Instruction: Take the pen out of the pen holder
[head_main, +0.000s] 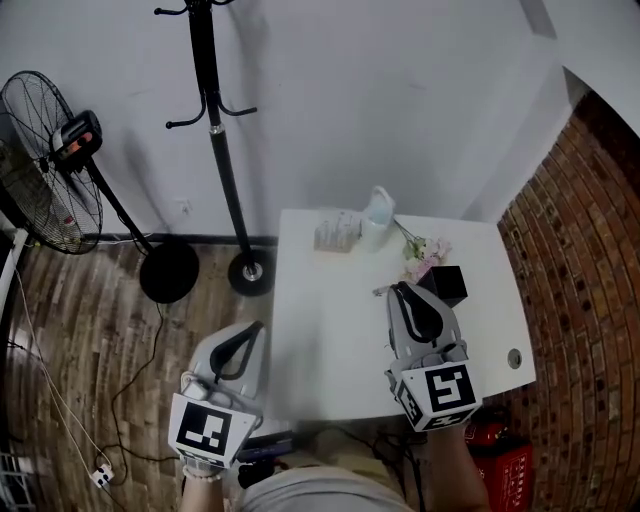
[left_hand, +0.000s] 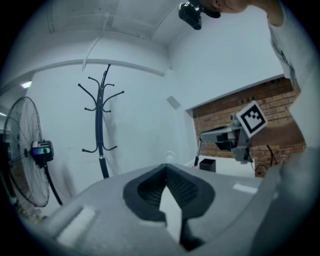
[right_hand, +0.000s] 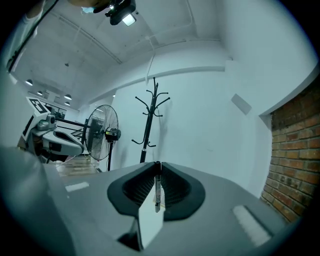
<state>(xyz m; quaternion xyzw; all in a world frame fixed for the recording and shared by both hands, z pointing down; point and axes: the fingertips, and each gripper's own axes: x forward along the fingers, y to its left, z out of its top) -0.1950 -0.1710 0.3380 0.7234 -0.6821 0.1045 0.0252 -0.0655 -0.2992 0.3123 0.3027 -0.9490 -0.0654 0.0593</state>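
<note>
My right gripper (head_main: 400, 288) is over the white table (head_main: 330, 330), just left of the black square pen holder (head_main: 443, 284). It is shut on a thin pen (right_hand: 157, 192), which stands upright between the jaws in the right gripper view. In the left gripper view the pen (left_hand: 198, 151) hangs from the right gripper's tip, outside and beside the pen holder (left_hand: 207, 164). My left gripper (head_main: 259, 327) is held off the table's left edge, over the floor. Its jaws (left_hand: 166, 166) are shut with nothing between them.
At the table's far edge stand a clear tray (head_main: 336, 230), a pale bottle (head_main: 376, 218) and some pink flowers (head_main: 425, 255). A black coat stand (head_main: 222, 140) and a floor fan (head_main: 45, 165) are to the left. A brick wall (head_main: 590, 300) runs along the right.
</note>
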